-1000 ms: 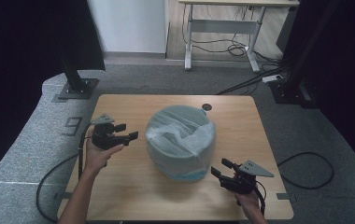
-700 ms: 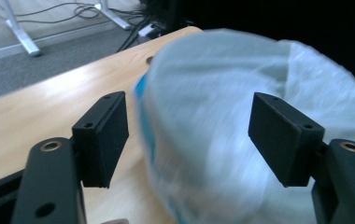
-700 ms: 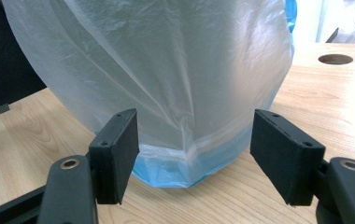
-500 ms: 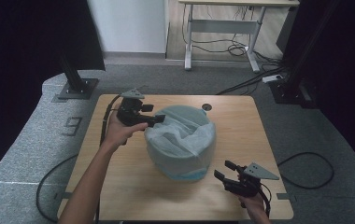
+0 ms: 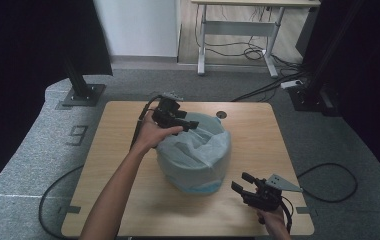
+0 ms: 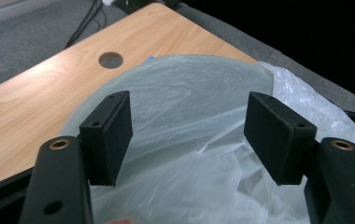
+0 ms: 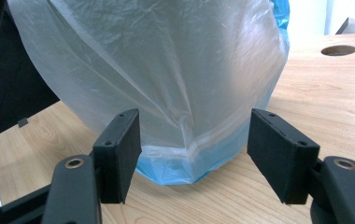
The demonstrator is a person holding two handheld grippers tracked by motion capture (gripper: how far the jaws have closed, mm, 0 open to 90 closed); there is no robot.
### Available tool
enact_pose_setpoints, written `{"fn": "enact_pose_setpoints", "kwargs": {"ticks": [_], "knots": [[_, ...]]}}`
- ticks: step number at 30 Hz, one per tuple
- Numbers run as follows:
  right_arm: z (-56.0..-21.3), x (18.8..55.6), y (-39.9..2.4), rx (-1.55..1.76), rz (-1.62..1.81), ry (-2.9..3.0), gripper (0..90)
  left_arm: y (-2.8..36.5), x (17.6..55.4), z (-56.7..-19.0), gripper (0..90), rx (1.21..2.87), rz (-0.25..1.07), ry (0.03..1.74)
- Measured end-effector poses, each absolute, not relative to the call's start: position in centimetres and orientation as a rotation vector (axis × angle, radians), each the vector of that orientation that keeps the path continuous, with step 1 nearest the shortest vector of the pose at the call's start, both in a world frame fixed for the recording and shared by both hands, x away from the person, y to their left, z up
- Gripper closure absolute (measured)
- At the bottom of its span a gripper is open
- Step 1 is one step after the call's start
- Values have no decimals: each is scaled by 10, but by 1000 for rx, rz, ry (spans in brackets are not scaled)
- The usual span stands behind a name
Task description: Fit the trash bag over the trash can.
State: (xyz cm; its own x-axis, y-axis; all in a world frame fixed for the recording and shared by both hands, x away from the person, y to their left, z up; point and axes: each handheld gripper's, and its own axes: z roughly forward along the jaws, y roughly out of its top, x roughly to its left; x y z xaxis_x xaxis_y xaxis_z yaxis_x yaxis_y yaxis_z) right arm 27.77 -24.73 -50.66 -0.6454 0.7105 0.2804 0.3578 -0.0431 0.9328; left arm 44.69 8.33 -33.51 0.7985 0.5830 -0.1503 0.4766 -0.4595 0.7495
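Observation:
A round blue bin (image 5: 198,189) draped in a translucent white plastic bag (image 5: 198,150) stands in the middle of the wooden table (image 5: 113,155). My left gripper (image 5: 190,121) hovers over the bag's far left top edge, jaws apart; they have just closed a little with nothing pinched. In the left gripper view the gripper (image 6: 188,109) looks down on the crumpled bag (image 6: 189,154). My right gripper (image 5: 240,181) rests low near the table's front right, open and pointing at the bin. In the right gripper view its jaws (image 7: 194,126) frame the bag's lower edge (image 7: 185,93) and the blue bin bottom (image 7: 189,165), apart from both.
A cable hole (image 5: 221,114) lies in the table behind the bin. Cables trail off the table's left and right onto the grey carpet (image 5: 328,180). A black stand (image 5: 80,90) and a desk frame (image 5: 238,25) stand beyond the table.
My left hand has swung from the table's left side up and rightward to the bag's far top edge. The right gripper has stayed put.

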Motion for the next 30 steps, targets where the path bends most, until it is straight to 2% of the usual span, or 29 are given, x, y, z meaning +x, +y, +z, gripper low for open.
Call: {"fn": "enact_pose_setpoints", "kwargs": {"ticks": [19, 30], "knots": [[-507, 276, -252, 1140, 1758, 1959, 367, 21, 468, -360, 351, 2439, 148, 857], [-507, 275, -253, 1145, 1751, 1960, 367, 24, 464, -356, 344, 2429, 155, 827]]}}
